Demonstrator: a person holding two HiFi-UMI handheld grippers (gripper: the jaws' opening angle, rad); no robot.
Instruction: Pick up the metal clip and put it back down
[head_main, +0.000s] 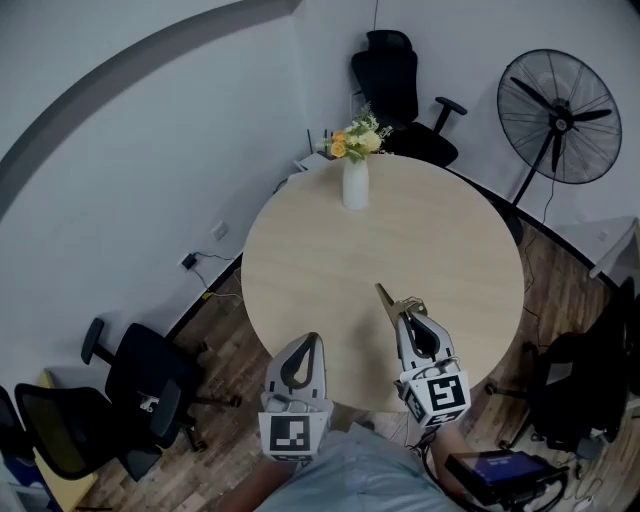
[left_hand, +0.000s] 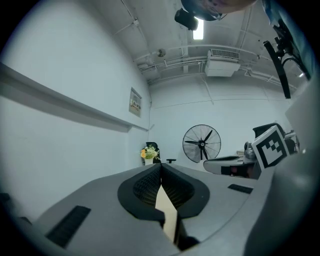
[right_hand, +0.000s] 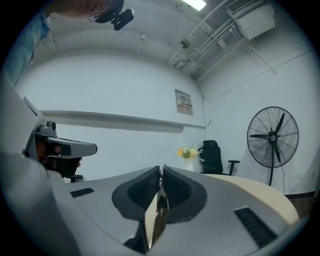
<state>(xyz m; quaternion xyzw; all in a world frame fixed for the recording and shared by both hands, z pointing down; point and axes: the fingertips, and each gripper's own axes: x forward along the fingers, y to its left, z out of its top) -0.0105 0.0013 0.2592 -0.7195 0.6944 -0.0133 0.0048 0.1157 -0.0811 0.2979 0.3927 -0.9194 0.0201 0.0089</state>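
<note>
The metal clip (head_main: 386, 296) sticks out from the tip of my right gripper (head_main: 410, 312), which is shut on it just above the near part of the round beige table (head_main: 330, 250). In the right gripper view the clip (right_hand: 160, 202) shows as a thin shiny strip pinched between the ribbed pads (right_hand: 142, 190) of the right gripper (right_hand: 161, 170). My left gripper (head_main: 312, 340) hangs at the table's near edge, shut with nothing held. In the left gripper view, the left gripper (left_hand: 161, 167) has its jaws together, and only a sliver of table shows beneath them.
A white vase of yellow flowers (head_main: 355, 180) stands at the table's far edge. A black office chair (head_main: 400, 90) and a standing fan (head_main: 560, 118) are behind the table. Another black chair (head_main: 140, 385) sits at the left on the wooden floor.
</note>
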